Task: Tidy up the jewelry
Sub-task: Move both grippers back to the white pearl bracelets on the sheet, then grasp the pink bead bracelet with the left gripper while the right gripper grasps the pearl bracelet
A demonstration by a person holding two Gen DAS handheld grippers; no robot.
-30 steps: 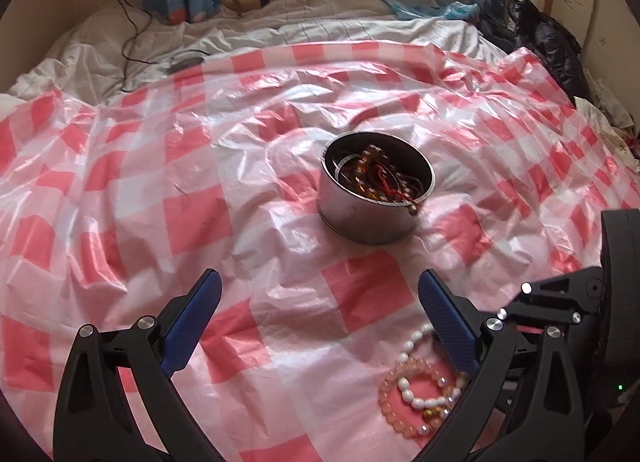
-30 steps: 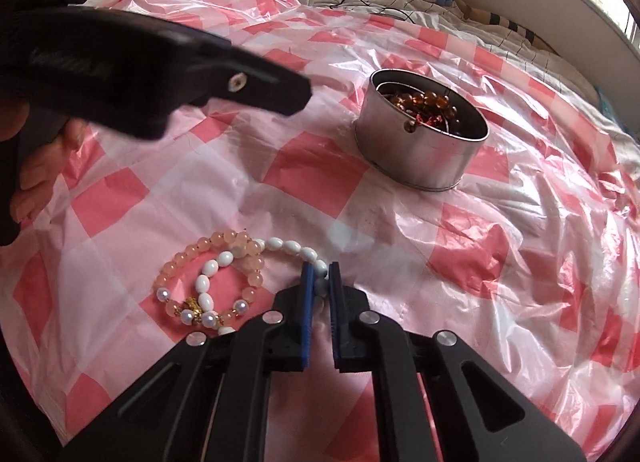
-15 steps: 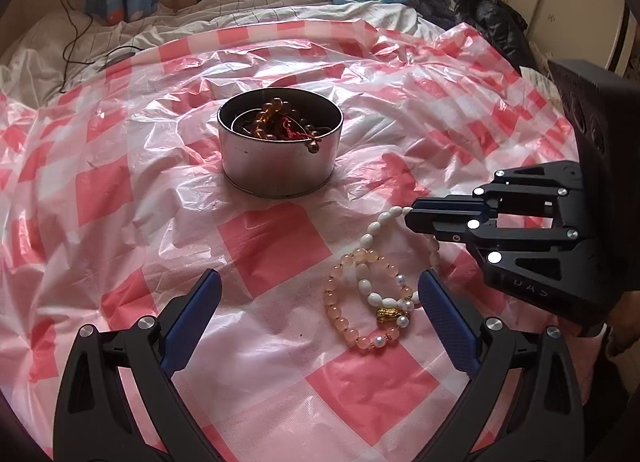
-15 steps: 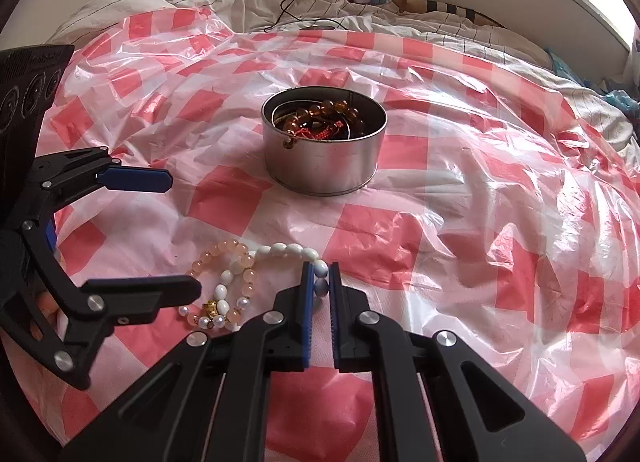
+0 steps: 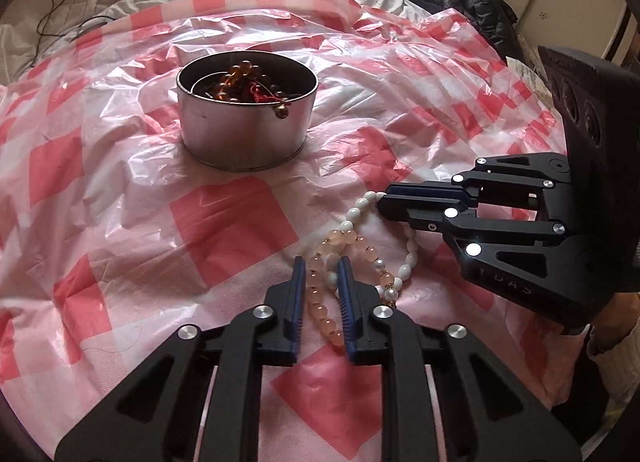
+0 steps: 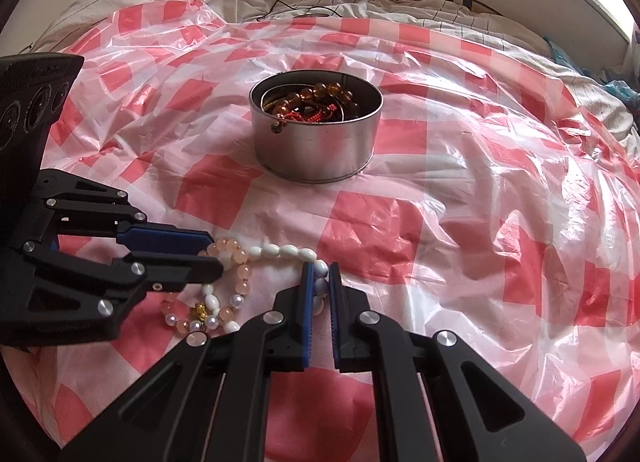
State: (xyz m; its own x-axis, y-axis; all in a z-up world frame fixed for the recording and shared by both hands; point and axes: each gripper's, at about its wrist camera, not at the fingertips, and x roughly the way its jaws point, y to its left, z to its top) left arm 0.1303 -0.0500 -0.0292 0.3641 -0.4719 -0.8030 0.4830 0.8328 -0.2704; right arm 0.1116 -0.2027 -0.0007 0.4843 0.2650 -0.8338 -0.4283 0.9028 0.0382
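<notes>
Left wrist: left gripper (image 5: pixel 321 271) closing around pink bracelet (image 5: pixel 320 302), seemingly gripping it.

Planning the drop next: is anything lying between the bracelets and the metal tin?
Nothing visible does. Only bare checkered plastic sheet lies between the pink bead bracelet, the white bead bracelet and the metal tin, which is open-topped but already holds amber beads.

A round silver tin (image 5: pixel 246 130) sits open at 12 o'clock with brown beads (image 5: pixel 240 76) piled inside. At 6 o'clock a pink bead bracelet (image 5: pixel 324 310) and a white bead bracelet (image 5: pixel 408 258) lie flat, tangled together.
</notes>
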